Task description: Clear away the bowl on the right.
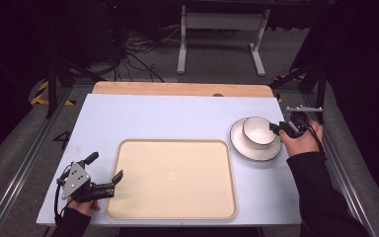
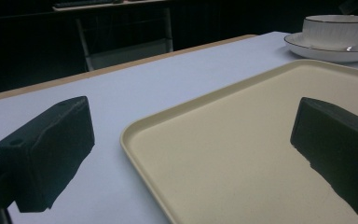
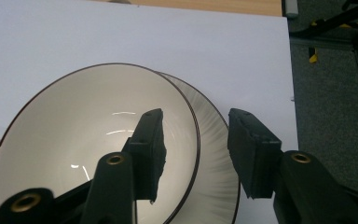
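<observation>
A white bowl (image 1: pixel 256 129) with a dark rim stands on a white plate (image 1: pixel 242 148) at the right of the table. My right gripper (image 1: pixel 275 128) is at the bowl's right side. In the right gripper view it (image 3: pixel 196 121) is open and straddles the rim: one jaw is inside the bowl (image 3: pixel 84 130), the other outside above the plate (image 3: pixel 214 154). A cream tray (image 1: pixel 172 182) lies empty in the middle. My left gripper (image 1: pixel 107 165) is open at the tray's left edge, one jaw over the tray (image 2: pixel 242 154) and one over the table.
The white table sheet (image 1: pixel 168 118) has a wooden strip (image 1: pixel 177 89) along its far edge. Beyond it, a white stand (image 1: pixel 222 29) and cables sit on the floor. The bowl (image 2: pixel 338 30) and plate (image 2: pixel 326 53) lie far off in the left gripper view.
</observation>
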Tool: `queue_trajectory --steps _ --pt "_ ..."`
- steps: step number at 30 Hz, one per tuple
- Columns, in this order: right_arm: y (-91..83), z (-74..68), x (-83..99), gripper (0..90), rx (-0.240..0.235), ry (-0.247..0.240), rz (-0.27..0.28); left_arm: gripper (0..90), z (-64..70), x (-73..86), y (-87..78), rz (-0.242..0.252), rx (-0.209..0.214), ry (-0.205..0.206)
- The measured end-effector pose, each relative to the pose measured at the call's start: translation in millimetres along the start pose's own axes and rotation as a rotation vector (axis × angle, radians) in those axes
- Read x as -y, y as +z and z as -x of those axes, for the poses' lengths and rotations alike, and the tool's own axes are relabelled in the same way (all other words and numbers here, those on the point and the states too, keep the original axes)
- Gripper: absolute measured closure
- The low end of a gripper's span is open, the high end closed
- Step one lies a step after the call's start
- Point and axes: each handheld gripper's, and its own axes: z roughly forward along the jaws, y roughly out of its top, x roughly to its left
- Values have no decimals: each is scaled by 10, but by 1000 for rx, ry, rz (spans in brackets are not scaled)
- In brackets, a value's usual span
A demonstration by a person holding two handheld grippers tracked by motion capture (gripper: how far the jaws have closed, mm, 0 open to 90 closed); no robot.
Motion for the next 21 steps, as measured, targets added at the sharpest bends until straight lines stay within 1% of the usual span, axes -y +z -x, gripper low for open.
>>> queue_trajectory --steps 1,3,4,6,10,13,14,15,16,19,21 --pt "21 2 -16 577 0 10 -22 1 -1 -1 -1 -2 0 1" --pt "29 2 -22 583 -1 15 -32 1 0 -1 -1 -2 -1 0" --pt "58 2 -37 587 -2 26 -63 1 0 0 -1 -2 -1 0" --pt "68 2 -41 587 -2 31 -73 1 1 0 0 0 0 -2" --pt "135 7 -63 576 1 49 -121 1 -1 0 -1 -1 -1 -1" --pt "179 9 -72 606 -1 62 -160 1 -2 0 -1 -1 -1 -1" --pt "179 9 -72 606 -1 62 -160 1 -2 0 -1 -1 -1 -1" --pt "199 12 -74 617 -1 63 -174 1 -2 0 -1 -1 0 -1" --pt "216 11 -75 622 -4 72 -191 1 -2 0 -1 -1 -1 -2" --pt "264 18 -78 626 -9 90 -212 1 -2 0 -1 -1 0 -1" --pt "282 14 -80 651 -13 101 -230 1 -2 0 -1 -1 -1 -3"
